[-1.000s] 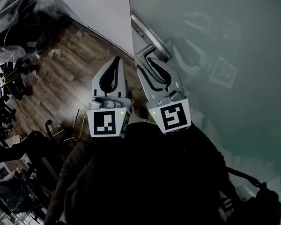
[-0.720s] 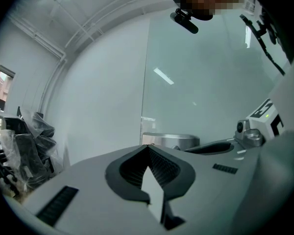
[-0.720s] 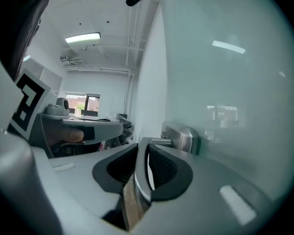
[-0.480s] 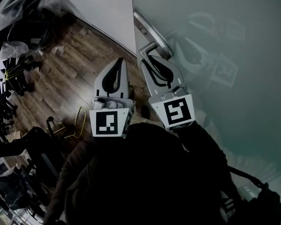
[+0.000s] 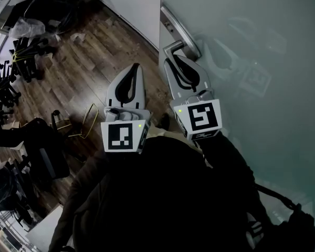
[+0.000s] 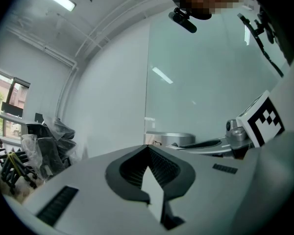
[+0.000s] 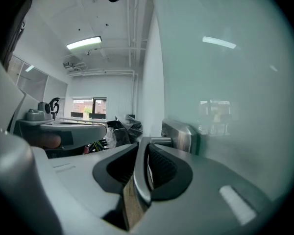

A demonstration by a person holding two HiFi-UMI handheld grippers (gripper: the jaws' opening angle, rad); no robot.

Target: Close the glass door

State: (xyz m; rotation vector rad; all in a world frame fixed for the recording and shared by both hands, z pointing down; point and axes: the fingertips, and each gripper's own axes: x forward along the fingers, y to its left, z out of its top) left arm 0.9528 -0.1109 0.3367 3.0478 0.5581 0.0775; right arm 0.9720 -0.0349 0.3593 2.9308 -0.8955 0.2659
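**R gripper clamped on door handle; L gripper shut, empty**

Glass door (image 5: 252, 46): frosted pane that fills everything to the R of and ahead of the right gripper (image 5: 171, 62). The door's edge runs just L of that gripper's tips. In the right gripper view the pane sits hard against the R jaw's outer side.

Handle (image 5: 173, 46): metal lever type, on a plate near the door's edge. The lever's free end runs straight into the right gripper. The right gripper view shows the lever edge-on btwn the two jaws, both pressed onto it. The handle's round base is just past the tips, agst the glass. So the right gripper is clenched on the handle.

Left gripper (image 5: 137, 67): just beside the right one on its L, roughly parallel, tips near the door's edge. It touches neither door nor handle. In its own view the jaws meet at the tips w/ nothing btwn them, so it's clenched on air. From there the door is ahead and to the R, and the right gripper's marker cube (image 6: 262, 121) shows at far R.

Further out:
- White wall (image 5: 131, 4) ahead-L of the left gripper, meeting the door's edge.
- Wood floor (image 5: 84, 62) below both grippers.
- Black chair (image 5: 42, 156) and other dark clutter well off to the L.
- The person's dark sleeves (image 5: 163, 193) are right behind both cubes.
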